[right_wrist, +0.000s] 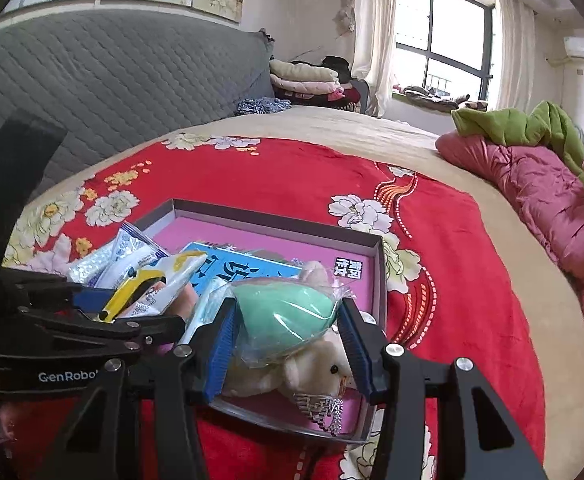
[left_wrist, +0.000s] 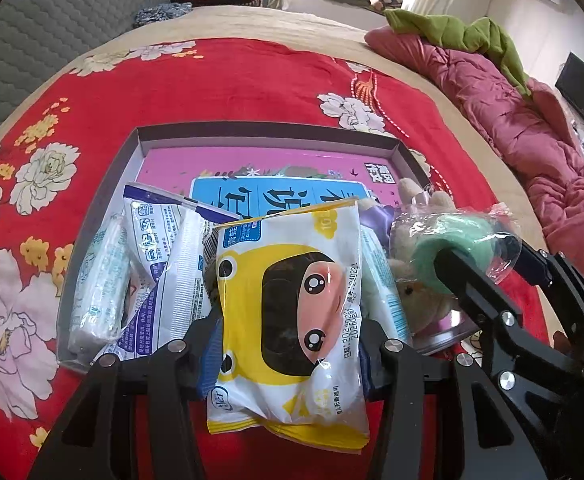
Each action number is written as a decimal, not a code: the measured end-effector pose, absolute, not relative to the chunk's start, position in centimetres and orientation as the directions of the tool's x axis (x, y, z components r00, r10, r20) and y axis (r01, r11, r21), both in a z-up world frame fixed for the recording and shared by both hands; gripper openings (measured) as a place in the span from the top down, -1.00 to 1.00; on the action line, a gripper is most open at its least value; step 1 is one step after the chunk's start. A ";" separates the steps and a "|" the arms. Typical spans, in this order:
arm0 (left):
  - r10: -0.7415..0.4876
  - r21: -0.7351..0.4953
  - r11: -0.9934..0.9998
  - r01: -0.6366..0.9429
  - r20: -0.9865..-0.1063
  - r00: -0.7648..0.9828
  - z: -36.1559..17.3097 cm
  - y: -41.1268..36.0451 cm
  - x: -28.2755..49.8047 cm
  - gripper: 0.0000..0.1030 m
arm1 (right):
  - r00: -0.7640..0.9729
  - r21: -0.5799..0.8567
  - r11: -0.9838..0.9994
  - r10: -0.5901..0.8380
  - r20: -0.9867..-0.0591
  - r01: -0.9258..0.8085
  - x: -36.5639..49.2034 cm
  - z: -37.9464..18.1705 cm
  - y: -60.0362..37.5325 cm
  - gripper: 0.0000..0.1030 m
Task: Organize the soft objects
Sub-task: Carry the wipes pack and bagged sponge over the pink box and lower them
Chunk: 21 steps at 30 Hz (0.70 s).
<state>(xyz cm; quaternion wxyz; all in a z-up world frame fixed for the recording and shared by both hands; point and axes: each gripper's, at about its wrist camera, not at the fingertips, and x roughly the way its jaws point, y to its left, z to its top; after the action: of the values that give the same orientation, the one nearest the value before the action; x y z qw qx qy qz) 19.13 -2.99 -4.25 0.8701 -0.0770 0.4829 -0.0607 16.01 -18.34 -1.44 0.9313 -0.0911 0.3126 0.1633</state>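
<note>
My left gripper (left_wrist: 288, 344) is shut on a yellow-and-white wipes pack (left_wrist: 292, 320) with a cartoon face, held over the near edge of a grey shallow box (left_wrist: 252, 130). My right gripper (right_wrist: 288, 332) is shut on a green soft ball in clear plastic wrap (right_wrist: 288, 312), above a cream plush toy (right_wrist: 312, 368) in the box's near right corner. The ball also shows in the left wrist view (left_wrist: 456, 240) with the right gripper (left_wrist: 476, 256) on it. Blue-and-white tissue packs (left_wrist: 148, 264) lie in the box's left side on a pink and blue book (left_wrist: 268, 168).
The box (right_wrist: 376, 240) lies on a red floral blanket (left_wrist: 212, 84) on a bed. A pink quilt (right_wrist: 552, 208) with a green cloth (right_wrist: 524, 124) lies at the right. A grey padded headboard (right_wrist: 112, 80) and folded clothes (right_wrist: 308, 80) are at the back. A silver tiara (right_wrist: 324, 408) lies by the plush.
</note>
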 end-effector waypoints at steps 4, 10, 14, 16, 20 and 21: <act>-0.184 -0.198 0.980 0.031 -0.830 0.527 -4.2 -2.9 19.2 -0.04 | 0.752 -0.065 0.930 0.251 -0.609 -0.362 16.1 -1.5 -18.2 0.02; -0.190 -0.208 0.978 0.026 -0.828 0.528 -4.2 -2.8 19.2 -0.04 | 0.747 -0.063 0.927 0.257 -0.613 -0.370 16.4 -1.6 -18.1 0.01; -0.191 -0.208 0.978 0.028 -0.828 0.528 -4.2 -2.7 19.2 -0.06 | 0.735 -0.053 0.921 0.271 -0.621 -0.385 16.5 -1.7 -18.3 -0.02; -0.193 -0.210 0.977 0.028 -0.827 0.528 -4.2 -2.7 19.2 -0.07 | 0.736 -0.048 0.919 0.281 -0.616 -0.390 16.3 -1.6 -18.4 -0.07; -0.193 -0.211 0.977 0.028 -0.825 0.532 -4.1 -2.7 19.2 -0.11 | 0.743 -0.033 0.922 0.290 -0.603 -0.386 15.9 -1.1 -18.9 -0.25; -0.197 -0.217 0.976 0.025 -0.822 0.534 -4.0 -2.5 19.2 -0.12 | 0.746 -0.027 0.922 0.294 -0.597 -0.385 15.8 -0.9 -19.0 -0.30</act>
<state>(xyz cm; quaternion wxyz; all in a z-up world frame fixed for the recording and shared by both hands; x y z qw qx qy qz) 19.15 -2.55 -4.00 0.8712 -0.0899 0.4784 -0.0635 15.80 -19.02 -0.92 0.9315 -0.0745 0.3058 0.1824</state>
